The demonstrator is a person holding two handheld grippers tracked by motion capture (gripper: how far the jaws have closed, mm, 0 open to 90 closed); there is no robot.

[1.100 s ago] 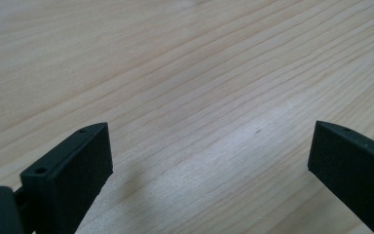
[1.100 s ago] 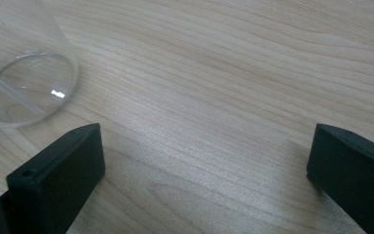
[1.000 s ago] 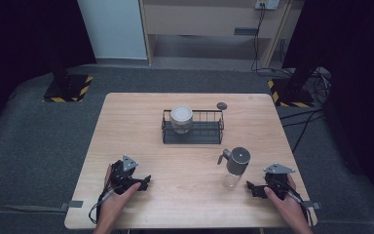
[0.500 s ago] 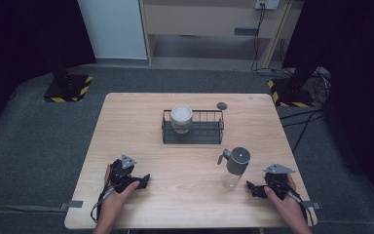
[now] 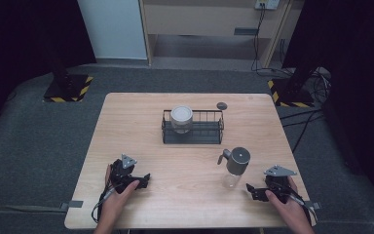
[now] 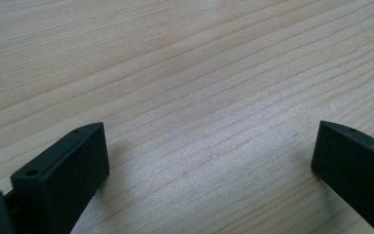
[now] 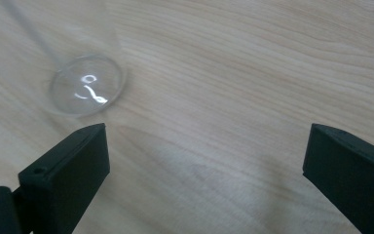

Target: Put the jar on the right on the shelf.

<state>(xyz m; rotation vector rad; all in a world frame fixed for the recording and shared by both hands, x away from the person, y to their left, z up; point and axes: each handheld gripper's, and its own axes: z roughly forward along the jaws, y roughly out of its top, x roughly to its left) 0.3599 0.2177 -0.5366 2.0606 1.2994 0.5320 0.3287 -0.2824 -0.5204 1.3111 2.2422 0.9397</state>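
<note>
A black wire basket [image 5: 209, 131] stands mid-table with a white-lidded jar [image 5: 181, 118] in its left end. In front of it to the right stands a clear glass bottle with a grey pump top [image 5: 236, 165]; its glass base [image 7: 86, 84] shows in the right gripper view. My left gripper [image 5: 145, 180] rests open on the wood near the front left, its jaws wide apart over bare table [image 6: 204, 136]. My right gripper [image 5: 251, 191] rests open at the front right, just right of the bottle, nothing between its jaws.
A small dark round cap [image 5: 221, 105] lies behind the basket's right end. The wooden table [image 5: 136, 122] stands on grey floor, with black stands on striped bases [image 5: 68, 87] at the back corners and cables at the right.
</note>
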